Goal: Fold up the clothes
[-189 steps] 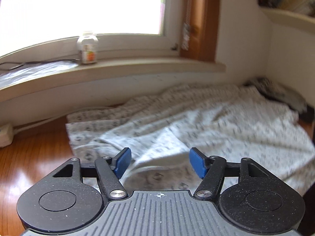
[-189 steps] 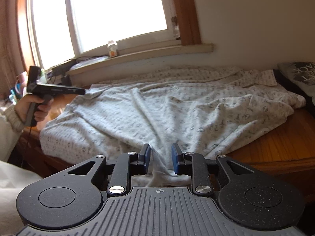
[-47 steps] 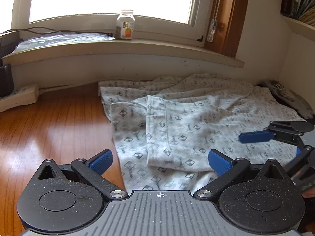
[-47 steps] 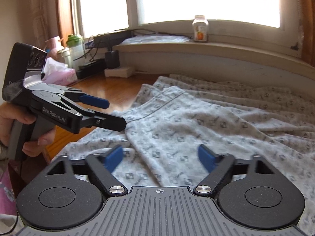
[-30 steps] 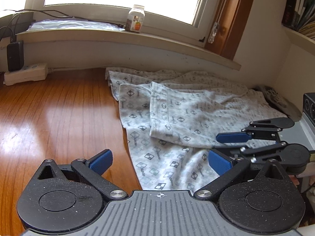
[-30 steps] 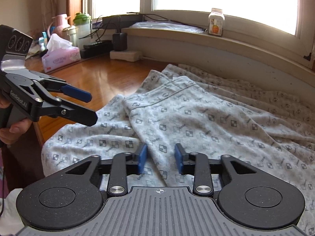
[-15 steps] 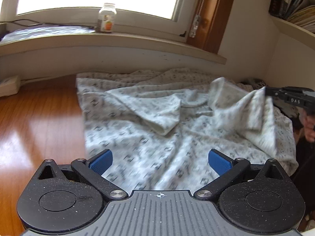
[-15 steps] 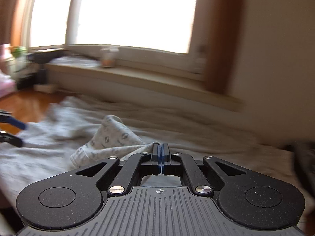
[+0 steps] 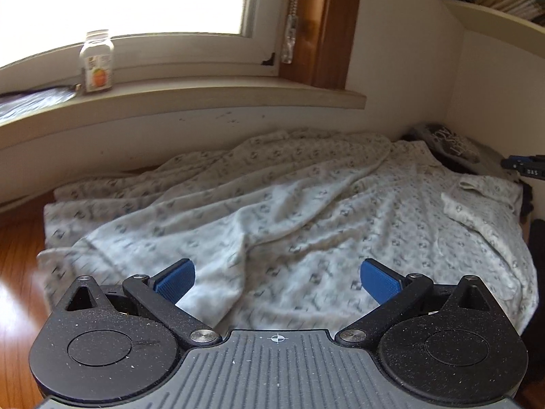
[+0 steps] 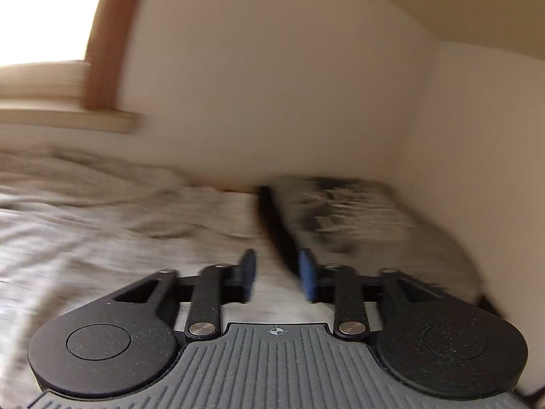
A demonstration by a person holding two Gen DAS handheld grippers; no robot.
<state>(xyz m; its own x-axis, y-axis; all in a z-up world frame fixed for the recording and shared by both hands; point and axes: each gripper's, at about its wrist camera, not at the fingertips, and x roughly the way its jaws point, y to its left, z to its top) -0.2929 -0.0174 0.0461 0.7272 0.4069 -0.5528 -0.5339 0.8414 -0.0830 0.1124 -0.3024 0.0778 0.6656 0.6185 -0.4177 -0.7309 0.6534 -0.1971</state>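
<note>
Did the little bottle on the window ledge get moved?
Cannot tell for sure, probably not. The bottle stands on the ledge below the window, as earlier; only the camera's view shifted.

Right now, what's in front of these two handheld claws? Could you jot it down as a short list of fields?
Place: wooden table under a window sill
Garment: patterned pale cloth, spread out and rumpled
Sill item: small jar with an orange label
Far right corner: dark printed fabric
Left gripper: wide open, nothing between its pads
Right gripper: jaws have just been opening, parted, nothing pinched
Right view: blurred
</note>
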